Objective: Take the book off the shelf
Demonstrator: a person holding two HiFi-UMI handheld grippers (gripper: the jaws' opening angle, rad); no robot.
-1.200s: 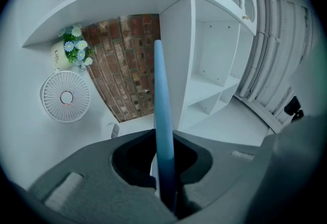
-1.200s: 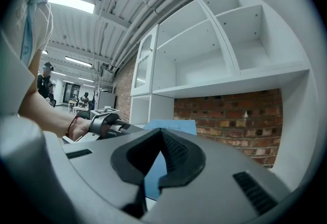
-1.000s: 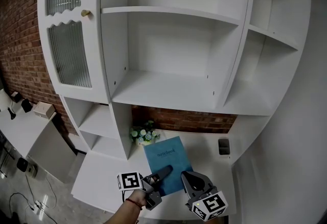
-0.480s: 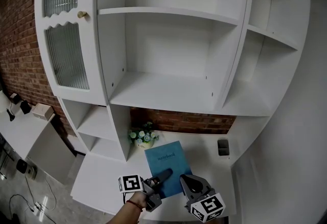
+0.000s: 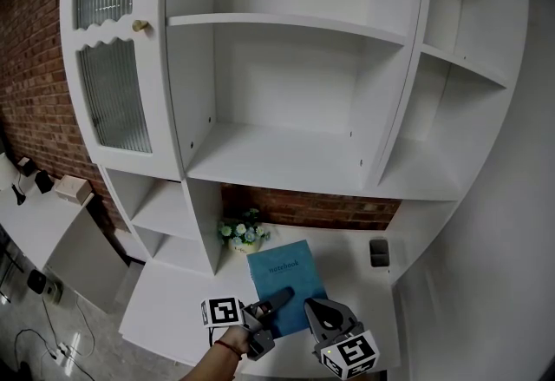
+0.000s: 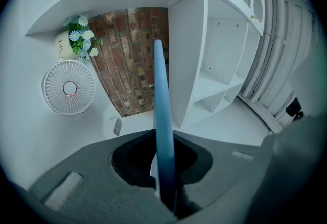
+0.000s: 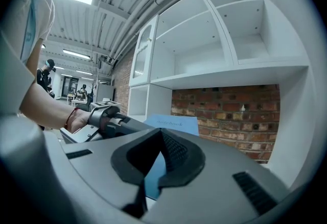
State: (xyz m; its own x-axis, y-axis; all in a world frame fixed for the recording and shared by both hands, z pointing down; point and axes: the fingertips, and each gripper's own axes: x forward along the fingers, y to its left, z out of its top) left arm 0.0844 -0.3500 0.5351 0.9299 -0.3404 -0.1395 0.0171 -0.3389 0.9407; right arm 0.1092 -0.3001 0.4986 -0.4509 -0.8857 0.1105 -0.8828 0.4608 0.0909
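Already the blue notebook [image 5: 284, 273] is gripped by its edge in the left claw [image 5: 276, 299], held over the desk [image 5: 169, 301], clear of the shelves [image 5: 277, 154]. The right claw [image 5: 323, 312] is closed on nothing. Removal is judged done; set-down possibly left.

The blue book [image 5: 283, 272] cover reads "notebook".

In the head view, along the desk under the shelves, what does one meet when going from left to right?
Flowers → book → small dark box
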